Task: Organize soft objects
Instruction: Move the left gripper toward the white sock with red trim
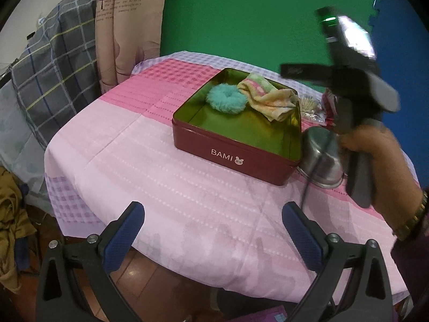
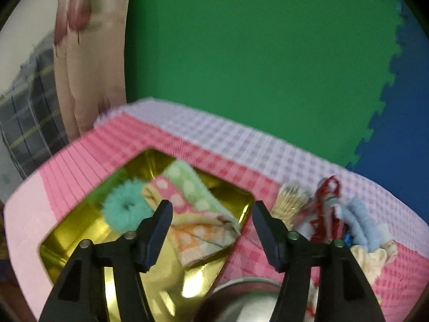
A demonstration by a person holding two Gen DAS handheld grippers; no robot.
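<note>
A red tin box (image 1: pixel 230 158) marked BAMI, gold inside, stands on the table. In it lie a teal fluffy scrunchie (image 1: pixel 225 98) and a folded dotted cloth (image 1: pixel 270 99). The right wrist view shows the box rim (image 2: pixel 88 206), the scrunchie (image 2: pixel 126 206) and the cloth (image 2: pixel 195 214). My left gripper (image 1: pixel 211 220) is open and empty above the table's near edge. My right gripper (image 2: pixel 211 214) is open and empty above the box's right corner; it shows blurred in the left wrist view (image 1: pixel 356 112). A pale blue soft item (image 2: pixel 359 222) lies in a pile right of the box.
A steel bowl (image 1: pixel 321 158) lies upside down at the box's right side, also in the right wrist view (image 2: pixel 241 300). The pile holds a straw brush (image 2: pixel 289 201), red-white yarn (image 2: pixel 327 206) and a cream cloth (image 2: pixel 375 257). A pink checked tablecloth (image 1: pixel 161 177) covers the table.
</note>
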